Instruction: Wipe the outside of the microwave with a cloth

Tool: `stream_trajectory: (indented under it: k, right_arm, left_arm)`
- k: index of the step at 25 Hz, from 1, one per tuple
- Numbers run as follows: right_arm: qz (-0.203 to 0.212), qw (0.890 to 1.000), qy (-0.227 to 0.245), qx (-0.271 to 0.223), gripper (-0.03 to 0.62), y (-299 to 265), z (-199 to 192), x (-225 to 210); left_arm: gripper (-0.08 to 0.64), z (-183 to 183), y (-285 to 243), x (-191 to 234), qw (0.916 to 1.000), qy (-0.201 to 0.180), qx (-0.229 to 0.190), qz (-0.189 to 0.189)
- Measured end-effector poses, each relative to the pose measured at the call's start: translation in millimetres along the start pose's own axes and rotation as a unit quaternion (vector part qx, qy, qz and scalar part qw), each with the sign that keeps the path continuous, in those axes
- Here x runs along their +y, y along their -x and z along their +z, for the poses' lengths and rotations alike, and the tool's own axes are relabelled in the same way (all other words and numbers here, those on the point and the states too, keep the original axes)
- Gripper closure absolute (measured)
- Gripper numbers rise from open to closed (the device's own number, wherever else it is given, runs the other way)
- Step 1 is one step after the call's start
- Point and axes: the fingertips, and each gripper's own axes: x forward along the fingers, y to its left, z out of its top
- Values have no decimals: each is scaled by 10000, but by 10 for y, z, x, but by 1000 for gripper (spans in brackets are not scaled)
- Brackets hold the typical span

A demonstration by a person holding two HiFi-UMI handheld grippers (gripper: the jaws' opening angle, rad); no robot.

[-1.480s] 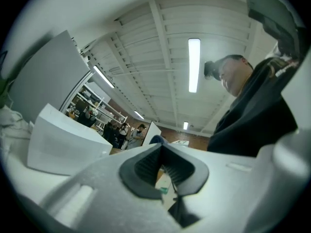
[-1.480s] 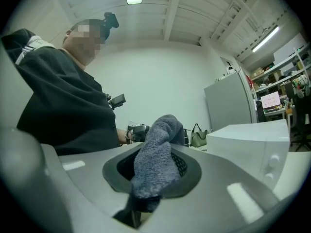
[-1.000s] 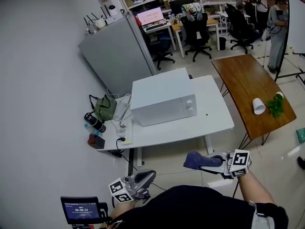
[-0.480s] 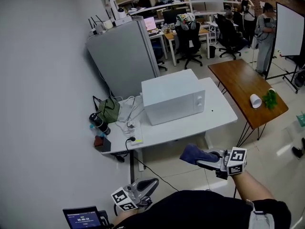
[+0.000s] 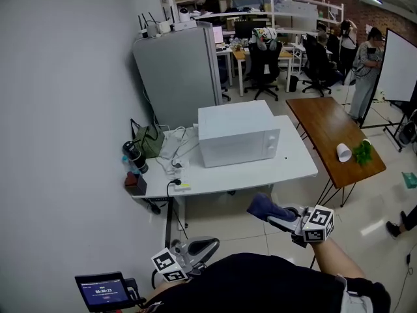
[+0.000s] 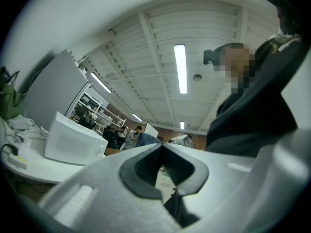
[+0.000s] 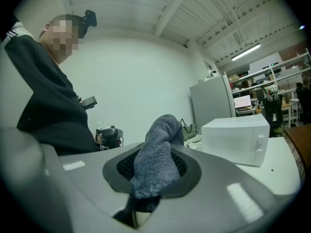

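Observation:
The white microwave (image 5: pixel 238 133) stands on the white table (image 5: pixel 260 173), its door and two knobs facing me. My right gripper (image 5: pixel 275 216) is held in front of the table's near edge, short of it, and is shut on a blue-grey cloth (image 5: pixel 263 207). In the right gripper view the cloth (image 7: pixel 156 155) bulges up between the jaws, with the microwave (image 7: pixel 238 140) beyond on the right. My left gripper (image 5: pixel 203 246) hangs low by my body, shut with nothing in it. The left gripper view looks up past its own closed tips (image 6: pixel 161 146) at the microwave (image 6: pixel 73 141) and ceiling.
A green bag (image 5: pixel 148 140), a black bottle (image 5: pixel 133 156) and cables (image 5: pixel 174 150) crowd the table's left end. A grey cabinet (image 5: pixel 177 77) stands behind. To the right is a wooden table (image 5: pixel 329 132) with a white cup (image 5: pixel 343 152). Office chairs and people are at the back.
The head view has swung up and the microwave now sits nearer the picture's middle. Both grippers stay low near my body; the right one still holds the cloth.

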Motion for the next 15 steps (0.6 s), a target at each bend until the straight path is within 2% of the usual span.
stream_trajectory:
  k: [5, 15]
  right_arm:
    - [-140, 9999, -20, -39, 525, 137, 13, -169]
    - [-150, 9999, 56, -1, 525, 162, 1, -279]
  left_arm:
    - [557, -35, -138, 42, 9999, 10, -54, 129]
    - [557, -8, -209, 132, 9999, 17, -57, 120]
